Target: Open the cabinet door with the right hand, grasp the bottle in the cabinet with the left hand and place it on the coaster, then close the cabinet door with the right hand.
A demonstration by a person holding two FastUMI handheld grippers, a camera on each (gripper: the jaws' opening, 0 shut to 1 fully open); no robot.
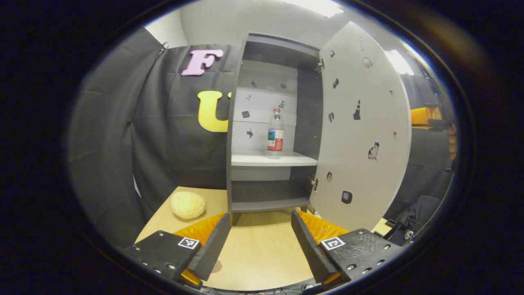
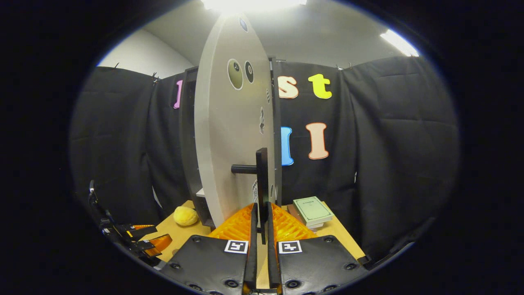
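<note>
I have the right gripper (image 2: 262, 229) pinched on the door handle (image 2: 262, 180), a dark vertical bar standing off the door (image 2: 229, 135) on a short post; both fingers press its lower end between them. From the right gripper view the door stands edge-on to me, swung wide out from the cabinet (image 2: 189, 143). Just beyond it to the right, a stack of books (image 2: 313, 211) lies on the table (image 2: 184, 235), and a yellow sponge (image 2: 185, 216) sits at the cabinet's left foot. The left gripper (image 2: 143, 241) shows low at the left, above the table's near corner.

In the left gripper view, my left gripper (image 1: 260, 246) hangs over the table (image 1: 262, 254) with its fingers spread wide and nothing between them, aimed at the cabinet (image 1: 233, 135). The bottle (image 1: 275, 133) stands upright on the middle shelf (image 1: 270, 159), near its front edge, well apart from the gripper. The door (image 1: 364, 131) is open at the right.
</note>
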